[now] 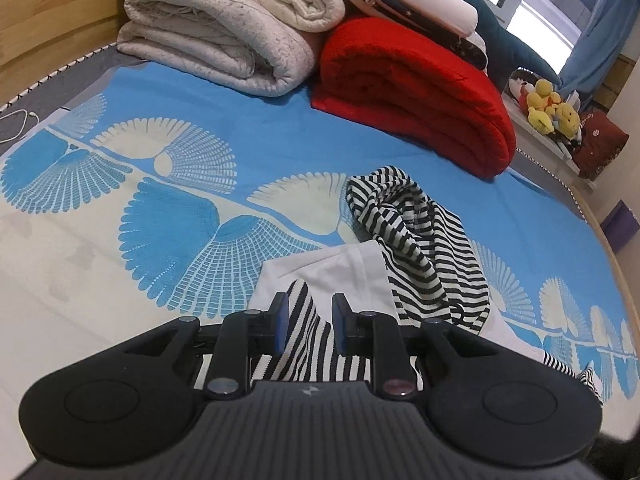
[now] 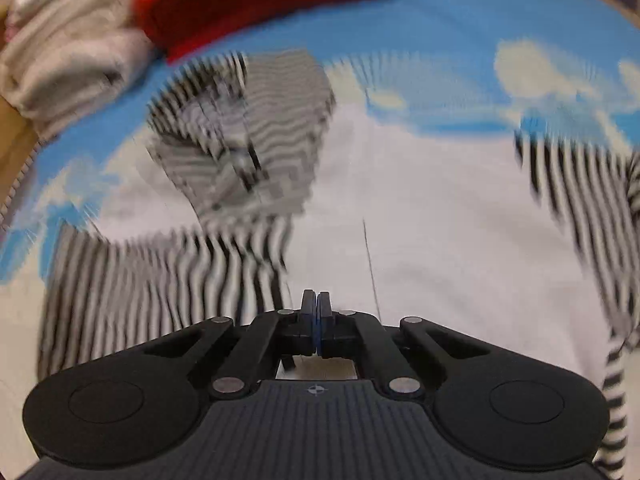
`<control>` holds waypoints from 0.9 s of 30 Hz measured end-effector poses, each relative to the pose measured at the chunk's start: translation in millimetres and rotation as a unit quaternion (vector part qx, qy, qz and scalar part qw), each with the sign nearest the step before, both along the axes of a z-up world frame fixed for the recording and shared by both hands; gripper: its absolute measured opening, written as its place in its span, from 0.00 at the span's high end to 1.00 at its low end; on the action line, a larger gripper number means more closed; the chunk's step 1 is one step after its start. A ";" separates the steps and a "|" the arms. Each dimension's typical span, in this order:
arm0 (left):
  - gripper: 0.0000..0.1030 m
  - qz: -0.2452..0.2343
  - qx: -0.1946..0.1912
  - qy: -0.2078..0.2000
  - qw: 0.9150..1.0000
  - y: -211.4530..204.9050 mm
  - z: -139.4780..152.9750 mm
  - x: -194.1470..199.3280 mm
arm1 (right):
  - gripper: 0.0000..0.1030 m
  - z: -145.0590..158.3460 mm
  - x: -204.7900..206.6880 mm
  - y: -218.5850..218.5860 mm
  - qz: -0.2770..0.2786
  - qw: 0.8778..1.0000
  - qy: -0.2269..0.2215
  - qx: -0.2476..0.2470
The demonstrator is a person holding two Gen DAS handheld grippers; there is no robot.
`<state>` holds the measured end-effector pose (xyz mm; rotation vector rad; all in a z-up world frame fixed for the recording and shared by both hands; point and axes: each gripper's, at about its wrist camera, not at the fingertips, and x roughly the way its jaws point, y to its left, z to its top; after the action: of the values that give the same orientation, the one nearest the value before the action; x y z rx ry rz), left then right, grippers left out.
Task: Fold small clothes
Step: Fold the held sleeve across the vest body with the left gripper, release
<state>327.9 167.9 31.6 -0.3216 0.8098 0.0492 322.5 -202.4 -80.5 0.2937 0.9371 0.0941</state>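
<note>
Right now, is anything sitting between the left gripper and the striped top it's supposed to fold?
Nothing visible. The left gripper already has a fold of the striped top rising between its parted fingers. The red blanket and white quilt lie well beyond.

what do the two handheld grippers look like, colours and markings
Both look alike. The left gripper and right gripper are matte black plastic: a ribbed dark grey centre plate with a small pale emblem, a round disc on each side, and linkage arms with silver rivets. The fingers are black with blue pads on their inner faces. No cables, hands or sleeves show.
</note>
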 end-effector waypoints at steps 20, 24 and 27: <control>0.72 0.000 0.001 0.012 1.000 2.7 -4.6 1.5 | 0.75 -45.0 9.1 -10.1 0.024 0.998 0.054 0.000; 0.72 0.005 -0.002 0.010 1.000 6.4 -2.5 3.0 | 0.94 -29.4 0.3 -6.4 0.036 0.999 0.011 -0.011; 0.72 -0.001 0.003 0.010 1.000 3.2 -2.6 1.9 | 0.94 -0.8 -9.2 -16.2 0.021 0.999 -0.043 0.008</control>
<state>329.8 171.2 29.0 -0.3147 0.8297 0.0524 313.4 -218.6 -81.3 0.2834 0.8578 0.1519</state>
